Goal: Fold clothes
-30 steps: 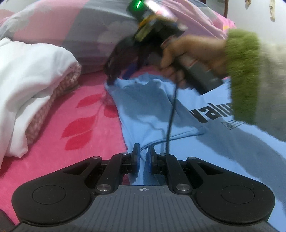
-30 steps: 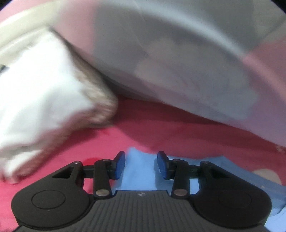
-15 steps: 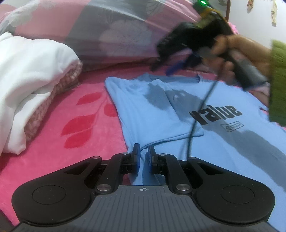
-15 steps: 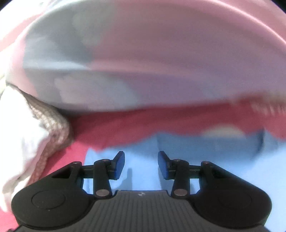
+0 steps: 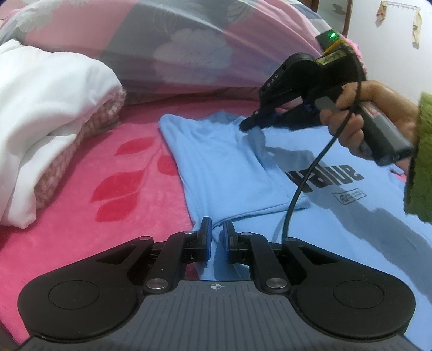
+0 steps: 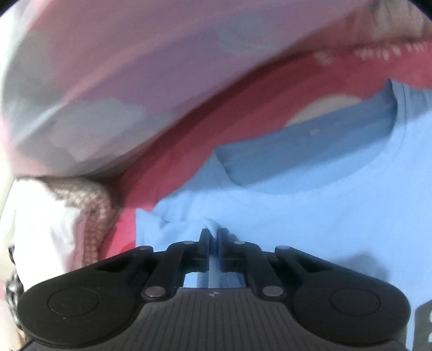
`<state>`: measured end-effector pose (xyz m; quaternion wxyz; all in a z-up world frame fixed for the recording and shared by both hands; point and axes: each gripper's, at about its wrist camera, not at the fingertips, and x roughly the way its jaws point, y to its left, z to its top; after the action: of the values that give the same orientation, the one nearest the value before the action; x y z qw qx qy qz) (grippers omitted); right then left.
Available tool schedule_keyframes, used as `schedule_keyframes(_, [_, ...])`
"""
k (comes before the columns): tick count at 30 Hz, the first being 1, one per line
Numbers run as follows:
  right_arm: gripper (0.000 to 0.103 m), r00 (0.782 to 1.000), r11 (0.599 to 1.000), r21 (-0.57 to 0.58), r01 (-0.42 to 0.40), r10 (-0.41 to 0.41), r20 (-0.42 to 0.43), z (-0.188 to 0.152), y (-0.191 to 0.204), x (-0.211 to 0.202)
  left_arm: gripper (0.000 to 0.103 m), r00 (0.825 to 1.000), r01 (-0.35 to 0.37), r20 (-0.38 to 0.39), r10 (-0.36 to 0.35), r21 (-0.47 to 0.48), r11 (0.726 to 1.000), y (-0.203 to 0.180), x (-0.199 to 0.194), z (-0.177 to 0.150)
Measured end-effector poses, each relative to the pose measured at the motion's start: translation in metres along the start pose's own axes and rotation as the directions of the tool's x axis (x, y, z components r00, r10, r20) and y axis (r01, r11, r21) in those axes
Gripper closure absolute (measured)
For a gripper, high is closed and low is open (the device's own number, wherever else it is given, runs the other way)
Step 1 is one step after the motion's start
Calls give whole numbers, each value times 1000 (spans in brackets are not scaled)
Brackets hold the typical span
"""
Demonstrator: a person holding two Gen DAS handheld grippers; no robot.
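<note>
I am working in a bedroom of a home, right on top of a bed. The bed is covered by a plush pink blanket (image 5: 81, 216) printed with red leaves, and that blanket is my landmark. At its far edge a thick quilt (image 5: 189, 46) in pink and grey with pale flowers is heaped up. On the blanket's left side lies a bundle of white bedding (image 5: 46, 108) with a pink checked lining. Beyond the quilt, at the far right, a plain white wall (image 5: 391, 59) shows, with a few small things hanging from a rack of hooks (image 5: 399, 5).
</note>
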<state>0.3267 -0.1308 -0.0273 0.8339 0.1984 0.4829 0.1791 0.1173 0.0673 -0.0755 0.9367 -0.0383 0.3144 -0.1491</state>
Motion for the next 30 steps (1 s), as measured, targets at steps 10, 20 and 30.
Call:
schedule_keyframes(10, [73,917,893,-256,370,-307,255,-23,36,-5,94,1000,1,1,-1,0,1000,1,1,-1])
schedule_keyframes(20, [73,997,997,-37,74,-73,22,-37,-6,-44,94,1000,6,1,-6,-6,1000,2,1,-1])
schedule_keyframes(30, [97,1000,1000,-1,10,-10,7,-59,-3,-53,94,1000,26,-1,-26,-35,999,6,0,0])
